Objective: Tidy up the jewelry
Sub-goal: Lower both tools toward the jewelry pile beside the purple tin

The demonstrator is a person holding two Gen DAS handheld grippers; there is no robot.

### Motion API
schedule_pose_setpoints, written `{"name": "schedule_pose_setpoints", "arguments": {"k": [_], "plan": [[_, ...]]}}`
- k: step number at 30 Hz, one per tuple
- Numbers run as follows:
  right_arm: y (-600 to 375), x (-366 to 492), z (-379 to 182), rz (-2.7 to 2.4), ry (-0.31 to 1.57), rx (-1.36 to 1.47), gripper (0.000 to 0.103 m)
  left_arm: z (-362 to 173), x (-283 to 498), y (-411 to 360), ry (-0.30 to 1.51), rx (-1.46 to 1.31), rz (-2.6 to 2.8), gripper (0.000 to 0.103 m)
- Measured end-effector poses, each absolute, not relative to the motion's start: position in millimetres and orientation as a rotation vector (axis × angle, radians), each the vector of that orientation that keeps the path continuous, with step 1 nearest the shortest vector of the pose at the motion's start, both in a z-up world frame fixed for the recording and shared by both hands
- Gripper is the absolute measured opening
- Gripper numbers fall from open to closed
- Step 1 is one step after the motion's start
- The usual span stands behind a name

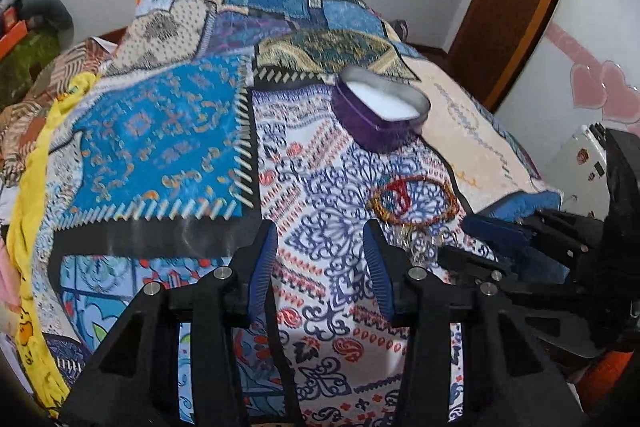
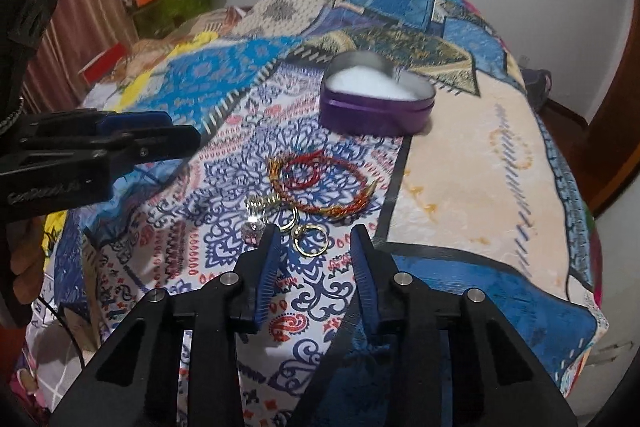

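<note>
Gold rings [image 2: 306, 233] lie on the patterned bedspread [image 2: 460, 179], just ahead of the right gripper [image 2: 316, 239], beside red-and-gold bangles [image 2: 320, 183]. Right fingers stand partly apart around nothing; left gripper [image 1: 320, 239] likewise, holding nothing. Recommended: straddle one ring squarely, press into the cloth, then close. The purple heart-shaped tin [image 2: 378, 99] sits beyond, open; its contents appear to be white padding only, though blur limits certainty.

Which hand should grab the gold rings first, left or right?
Right, probably. The right tongs point straight at the gold rings, open, with one ring near their tips. The left tongs aim at bare quilt beside them.
</note>
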State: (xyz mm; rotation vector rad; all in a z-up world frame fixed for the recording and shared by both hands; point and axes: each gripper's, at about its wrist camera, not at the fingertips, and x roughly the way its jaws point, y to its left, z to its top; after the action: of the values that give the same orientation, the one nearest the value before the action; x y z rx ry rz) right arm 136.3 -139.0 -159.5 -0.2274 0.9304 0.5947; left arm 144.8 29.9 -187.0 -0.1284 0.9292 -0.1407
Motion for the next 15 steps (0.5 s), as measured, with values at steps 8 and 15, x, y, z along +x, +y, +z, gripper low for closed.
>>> {"name": "schedule_pose_setpoints", "arguments": {"k": [8,15], "plan": [[-138.6,141.1,-162.4,0.604,0.937,-0.225,0.016,-195.3,141.5,18.8,0.981,-0.105,-0.191,0.044],[-150.6,138.5,-154.0,0.579,0.916,-0.176,0.016,-197.2,134.3,-4.9,1.014,-0.051,-0.256,0.044]]}}
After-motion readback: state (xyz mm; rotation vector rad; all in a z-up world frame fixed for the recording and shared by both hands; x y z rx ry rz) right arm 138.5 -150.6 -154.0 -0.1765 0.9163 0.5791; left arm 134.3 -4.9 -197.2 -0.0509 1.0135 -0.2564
